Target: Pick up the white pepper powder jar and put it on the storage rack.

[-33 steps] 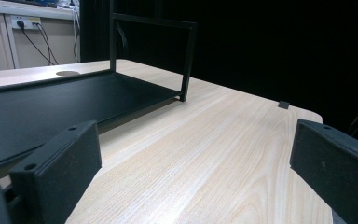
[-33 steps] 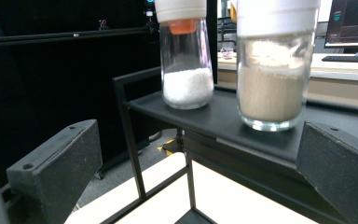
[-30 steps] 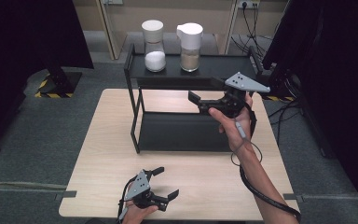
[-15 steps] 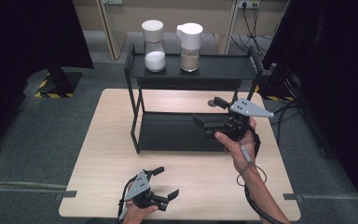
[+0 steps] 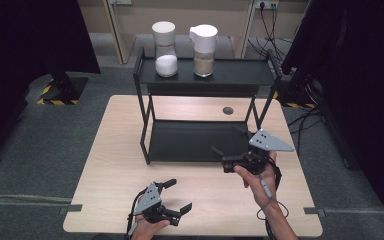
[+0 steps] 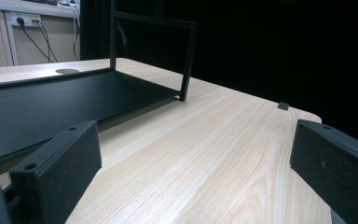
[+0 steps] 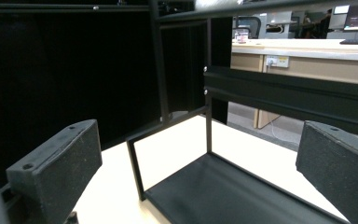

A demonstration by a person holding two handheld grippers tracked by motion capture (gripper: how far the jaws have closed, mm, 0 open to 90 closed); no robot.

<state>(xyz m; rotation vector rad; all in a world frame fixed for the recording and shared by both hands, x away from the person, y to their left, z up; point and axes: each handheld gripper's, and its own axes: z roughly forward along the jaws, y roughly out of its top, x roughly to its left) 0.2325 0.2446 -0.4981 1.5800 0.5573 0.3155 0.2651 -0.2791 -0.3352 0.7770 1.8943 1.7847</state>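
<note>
High view: left gripper [image 5: 178, 196] low over table [image 5: 115, 165] front edge, right gripper [image 5: 226, 141] at black rack [image 5: 200, 75] lower shelf (two jars above), both empty | left gripper view: jaws wide over bare wood | right gripper view: jaws wide, facing rack.

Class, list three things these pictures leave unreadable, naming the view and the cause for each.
1. High view: the contents of the two jars, white and tan, are too small to identify.
2. High view: the person is cut off by the bottom edge past the right forearm.
3. Left gripper view: the rack's upper shelf lies beyond the top edge.
</note>
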